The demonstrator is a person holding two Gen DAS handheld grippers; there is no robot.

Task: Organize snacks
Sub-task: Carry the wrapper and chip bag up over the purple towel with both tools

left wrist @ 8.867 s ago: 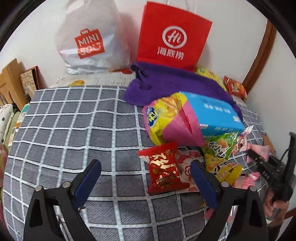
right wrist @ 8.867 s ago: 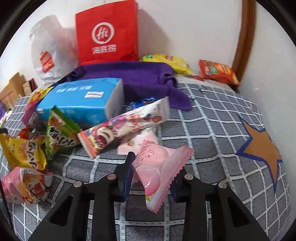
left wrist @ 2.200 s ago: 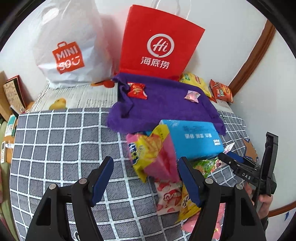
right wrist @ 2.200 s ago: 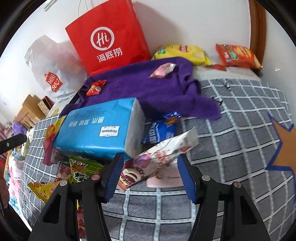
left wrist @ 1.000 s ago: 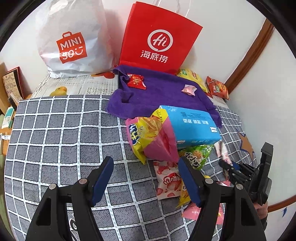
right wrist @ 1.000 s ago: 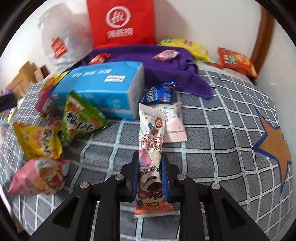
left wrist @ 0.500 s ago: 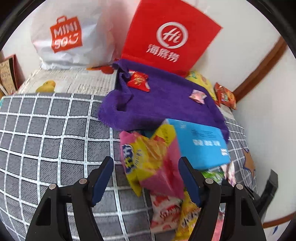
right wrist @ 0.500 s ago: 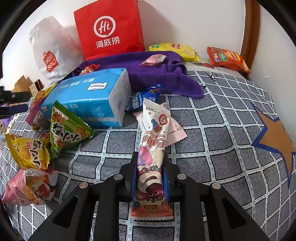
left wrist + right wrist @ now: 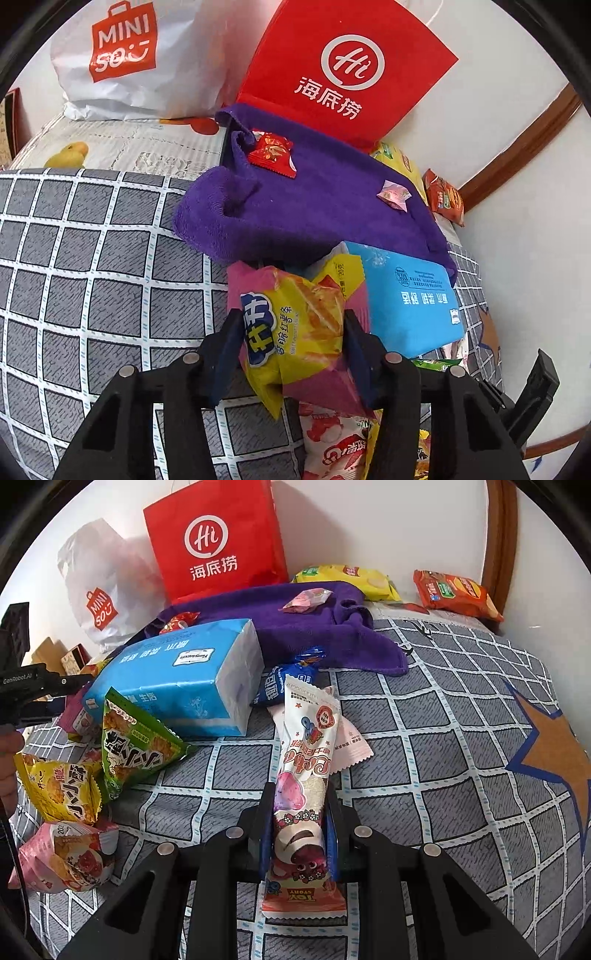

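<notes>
My left gripper (image 9: 291, 343) is shut on a yellow and pink chip bag (image 9: 295, 325), beside the blue tissue pack (image 9: 410, 299). My right gripper (image 9: 297, 823) is shut on a long white and pink Lotso snack bar (image 9: 306, 775) held over the grey checked bedspread (image 9: 443, 757). A purple towel (image 9: 325, 206) lies beyond, with a red candy packet (image 9: 271, 153) and a pink candy packet (image 9: 393, 194) on it. The towel (image 9: 295, 627) shows in the right wrist view too, with the pink candy (image 9: 306, 600) on it.
A red paper bag (image 9: 343, 70) and a white Miniso bag (image 9: 125, 55) stand at the wall. Loose snacks lie left of the right gripper: a green bag (image 9: 136, 746), a yellow bag (image 9: 59, 786), a pink bag (image 9: 62, 860). Yellow (image 9: 347, 578) and orange (image 9: 454, 592) packs lie at the back.
My left gripper moved forward and closed on the yellow and pink chip bag. My right gripper still holds the Lotso bar, shifted slightly.
</notes>
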